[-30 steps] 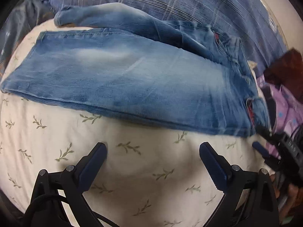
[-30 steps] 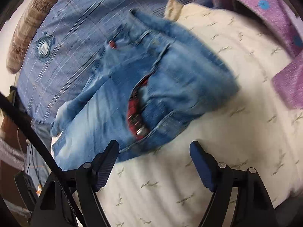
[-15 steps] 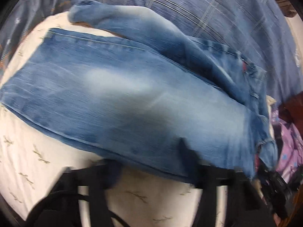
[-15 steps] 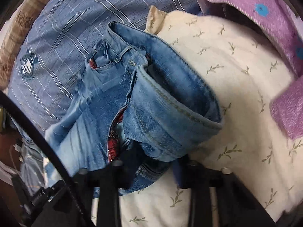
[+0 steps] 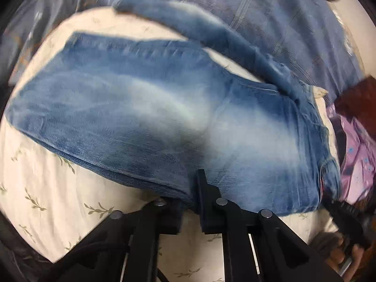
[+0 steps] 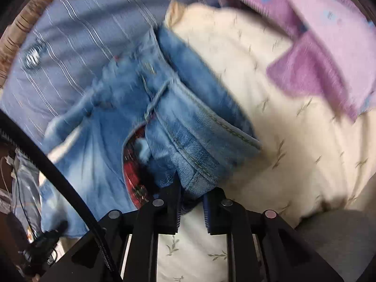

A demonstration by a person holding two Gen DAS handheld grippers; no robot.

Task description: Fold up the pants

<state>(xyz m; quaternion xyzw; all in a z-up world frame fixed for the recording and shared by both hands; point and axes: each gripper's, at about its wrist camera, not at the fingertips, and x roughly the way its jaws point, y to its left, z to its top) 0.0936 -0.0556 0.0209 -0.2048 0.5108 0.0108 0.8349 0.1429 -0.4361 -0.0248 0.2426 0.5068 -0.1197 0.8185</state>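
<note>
Left wrist view: one pair of jeans lay across the cream leaf-print bedding, one leg flat in front and the second leg trailing back onto the blue plaid cover. The left gripper was clamped on the near side edge of the front leg, its jaws closing further on the denim between them. The picture was blurred. At the right edge a person's hand held the other tool.

Right wrist view: the waistband end of the same jeans was bunched, with a red plaid lining showing at the fly. The right gripper pinched the waistband hem; its jaws were easing slightly apart, yet the cloth remained between the pads. Two purple cloths lay beyond on the bedding.

Handling, as a judgement: denim is heavy, limp and not slippery; seams and waistband are the thick, firm places to grip.

Count: one pair of jeans, two grippers.
</note>
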